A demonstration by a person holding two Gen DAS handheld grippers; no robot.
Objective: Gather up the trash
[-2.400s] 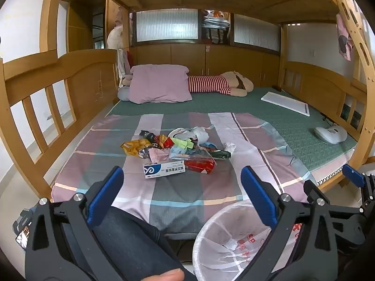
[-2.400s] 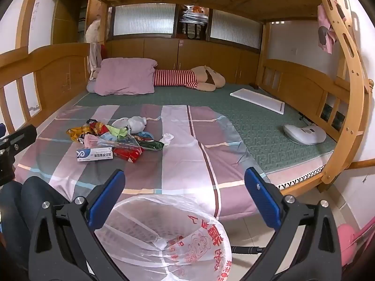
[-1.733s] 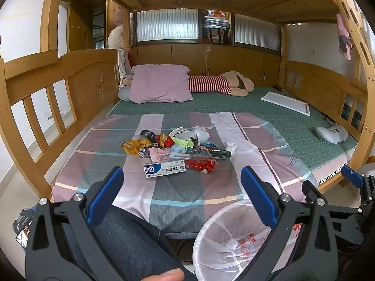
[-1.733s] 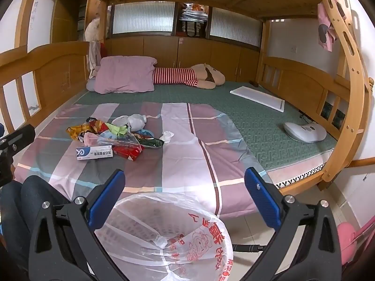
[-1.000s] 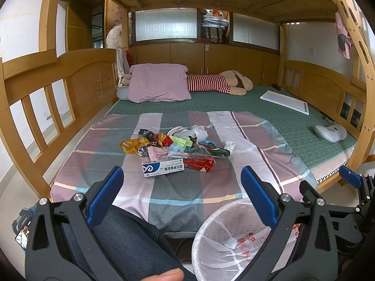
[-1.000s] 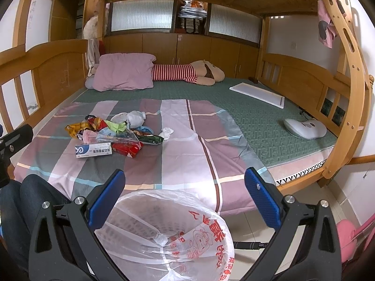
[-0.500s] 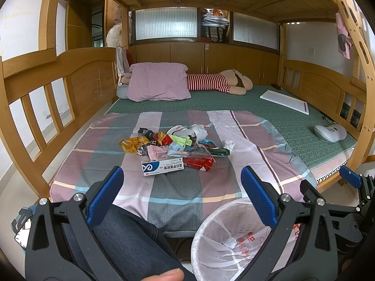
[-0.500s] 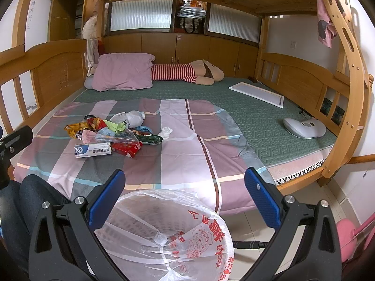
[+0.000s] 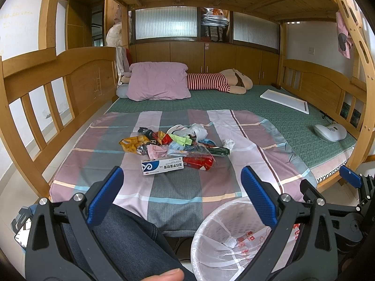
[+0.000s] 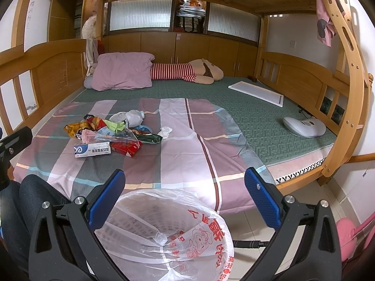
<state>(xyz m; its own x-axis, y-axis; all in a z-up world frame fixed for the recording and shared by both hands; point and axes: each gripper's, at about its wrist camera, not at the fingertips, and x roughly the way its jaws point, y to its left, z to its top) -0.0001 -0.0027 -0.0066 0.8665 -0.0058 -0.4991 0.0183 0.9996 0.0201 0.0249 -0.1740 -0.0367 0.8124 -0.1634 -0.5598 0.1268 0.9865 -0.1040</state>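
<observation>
A pile of trash [image 9: 178, 145] lies on the striped bedsheet: a white and blue box [image 9: 162, 166], a red packet [image 9: 198, 162], an orange wrapper [image 9: 130, 143], a crumpled tissue [image 9: 228, 143] and several more wrappers. It also shows in the right wrist view [image 10: 112, 133]. A white bin lined with a plastic bag [image 10: 164, 231] stands on the floor at the bed's foot, also seen in the left wrist view [image 9: 225, 234]. My left gripper [image 9: 180, 187] is open and empty, short of the pile. My right gripper [image 10: 182, 187] is open and empty above the bin.
The bed has wooden rails on both sides [image 9: 58, 89]. A pink pillow [image 9: 159, 83], a striped plush toy [image 9: 220, 84], a white board [image 9: 284, 100] and a white device [image 9: 330, 132] lie on the green mat. A person's jeans-clad leg [image 9: 121, 236] is at lower left.
Both views have shifted only slightly; the grippers stay open and the trash pile and bin have not moved.
</observation>
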